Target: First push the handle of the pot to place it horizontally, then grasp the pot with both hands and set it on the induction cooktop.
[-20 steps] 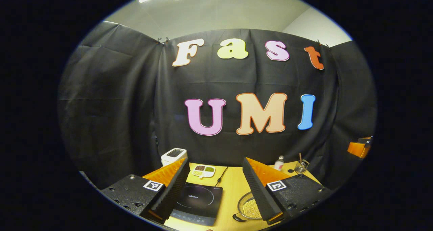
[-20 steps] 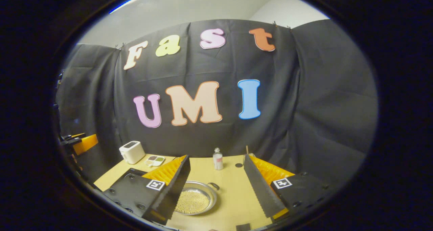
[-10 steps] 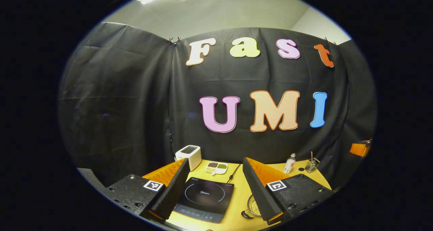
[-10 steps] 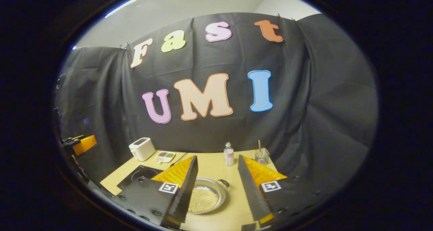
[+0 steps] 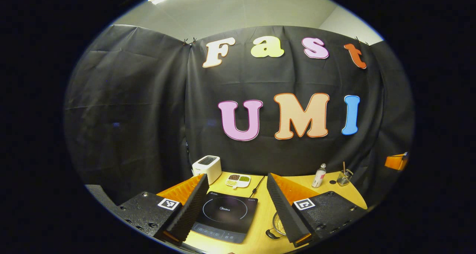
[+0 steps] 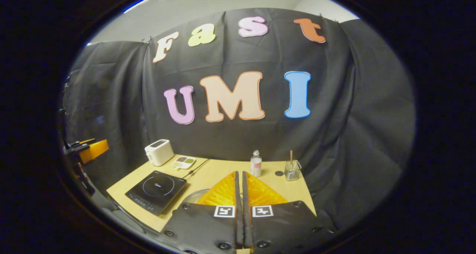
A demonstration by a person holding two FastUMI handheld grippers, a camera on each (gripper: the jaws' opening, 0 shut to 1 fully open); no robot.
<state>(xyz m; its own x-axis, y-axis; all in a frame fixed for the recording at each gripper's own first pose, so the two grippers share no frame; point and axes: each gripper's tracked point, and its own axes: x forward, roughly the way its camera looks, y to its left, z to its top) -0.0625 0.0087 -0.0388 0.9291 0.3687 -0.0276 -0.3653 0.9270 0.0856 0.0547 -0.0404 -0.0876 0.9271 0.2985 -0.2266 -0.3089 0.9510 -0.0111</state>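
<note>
The steel pot [image 5: 277, 224] with pale grains inside sits on the wooden table [image 5: 262, 209]. It is mostly hidden behind my left gripper's right finger, and its dark handle [image 5: 270, 234] pokes toward the near left. The black induction cooktop [image 5: 225, 216] lies left of the pot, between the fingers of my open left gripper [image 5: 236, 176], which hovers above the table. In the right gripper view, my right gripper [image 6: 239, 173] is shut with nothing between its fingers. A sliver of the pot rim [image 6: 191, 195] shows left of the fingers, and the cooktop [image 6: 156, 187] lies farther left.
A white toaster [image 5: 207, 166] and a small sectioned dish [image 5: 238, 180] stand at the back left, with a cable [image 5: 256, 189] running to the cooktop. A bottle [image 6: 255, 164] and a glass with a stick [image 6: 292, 170] stand at the back right.
My right gripper's fingers have gone from wide open to shut, empty, and now cover most of the pot. Both views now show more of the table. The pot has not moved.
</note>
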